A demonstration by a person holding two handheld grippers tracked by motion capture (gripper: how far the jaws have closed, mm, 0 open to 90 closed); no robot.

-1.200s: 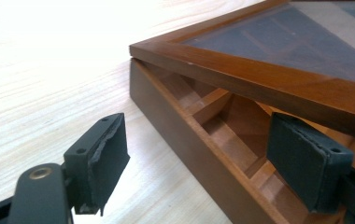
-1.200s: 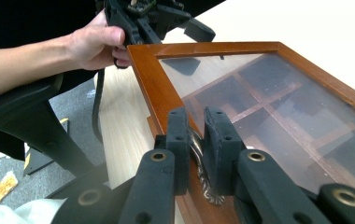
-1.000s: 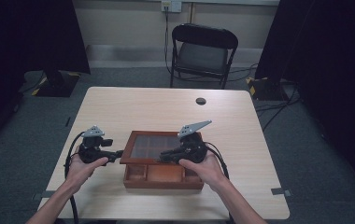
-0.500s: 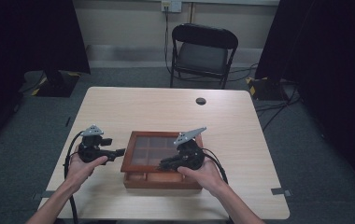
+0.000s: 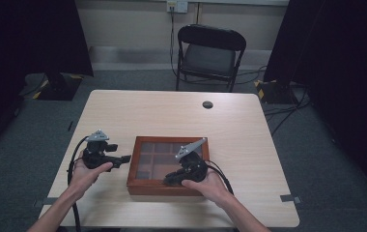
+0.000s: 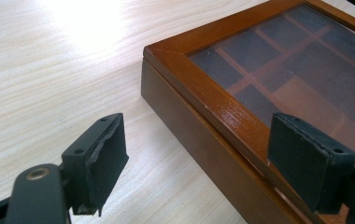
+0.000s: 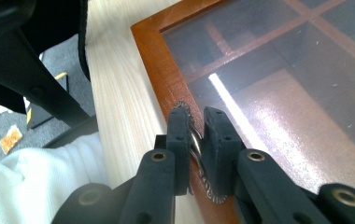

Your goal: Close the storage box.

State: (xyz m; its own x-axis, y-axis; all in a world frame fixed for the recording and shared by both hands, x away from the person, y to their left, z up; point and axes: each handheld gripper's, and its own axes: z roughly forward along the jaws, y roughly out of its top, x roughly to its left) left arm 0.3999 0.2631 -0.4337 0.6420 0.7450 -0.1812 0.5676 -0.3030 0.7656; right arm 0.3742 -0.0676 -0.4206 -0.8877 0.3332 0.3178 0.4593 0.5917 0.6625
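Your right tool (image 7: 195, 140) is clamped on a small metal ring pull (image 7: 195, 140) at the near edge of the glass-lidded wooden box (image 5: 168, 166), which sits at the counter's (image 5: 172, 111) front centre, probably to lift the lid. Your left tool (image 6: 196, 158), jaws apart, straddles the box's left corner, likely to steady it.

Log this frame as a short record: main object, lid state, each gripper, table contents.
Main object: brown wooden box with glass-panelled lid, dividers visible through the glass
Lid state: closed
Left gripper: open, jaws straddling the box's corner edge, not touching it
Right gripper: shut on small metal ring-shaped pull at the lid's front frame
Table contents: light wooden table, small dark round disc near far edge
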